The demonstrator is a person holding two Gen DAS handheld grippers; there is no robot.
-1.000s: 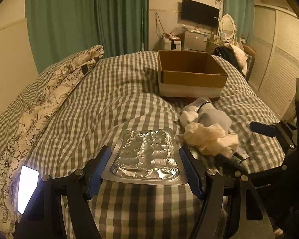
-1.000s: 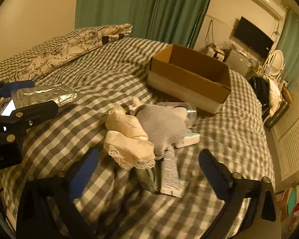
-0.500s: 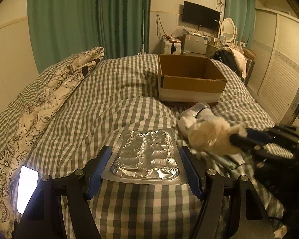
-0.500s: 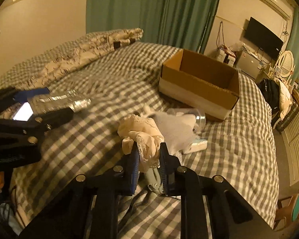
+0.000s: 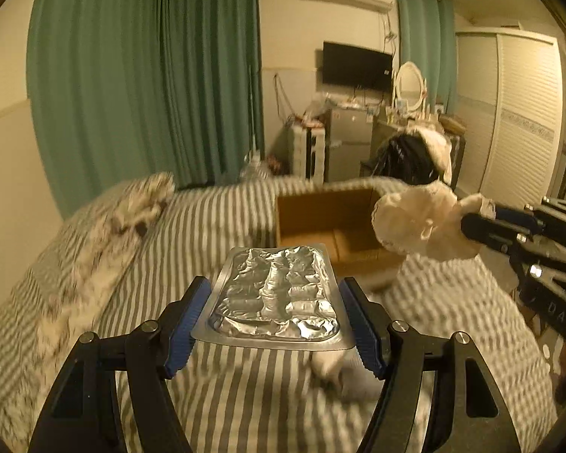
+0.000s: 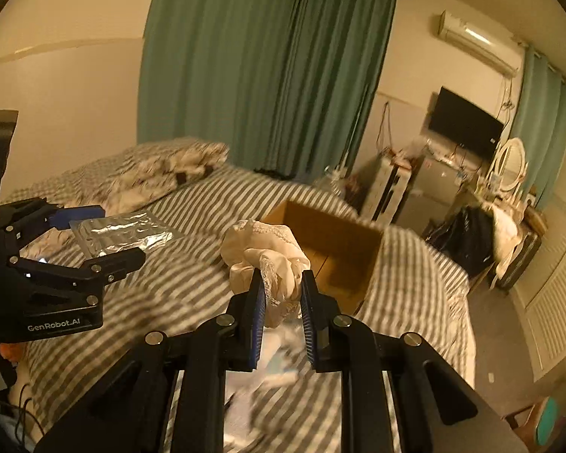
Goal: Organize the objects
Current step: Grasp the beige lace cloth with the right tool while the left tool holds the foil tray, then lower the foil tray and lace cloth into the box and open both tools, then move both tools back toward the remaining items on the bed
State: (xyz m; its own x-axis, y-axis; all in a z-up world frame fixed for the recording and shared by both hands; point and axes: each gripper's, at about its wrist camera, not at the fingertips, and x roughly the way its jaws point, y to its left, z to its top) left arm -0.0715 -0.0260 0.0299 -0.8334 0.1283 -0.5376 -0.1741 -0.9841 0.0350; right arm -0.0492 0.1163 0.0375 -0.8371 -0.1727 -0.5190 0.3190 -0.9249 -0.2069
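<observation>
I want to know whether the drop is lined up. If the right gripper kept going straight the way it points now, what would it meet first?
Most likely the open cardboard box: it lies just beyond the cream cloth clamped in the right gripper. The frame is blurred, so depth and height over the box rim are uncertain.

1. My left camera looks along my fingers over the bed [image 5: 222,226], toward the cardboard box [image 5: 320,226].
2. My right camera faces likewise; both share box [image 6: 332,249] and curtains [image 6: 268,71].

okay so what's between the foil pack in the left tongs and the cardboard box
Only bare checked bedding separates the foil pack from the cardboard box, seen in the left wrist view.
</observation>
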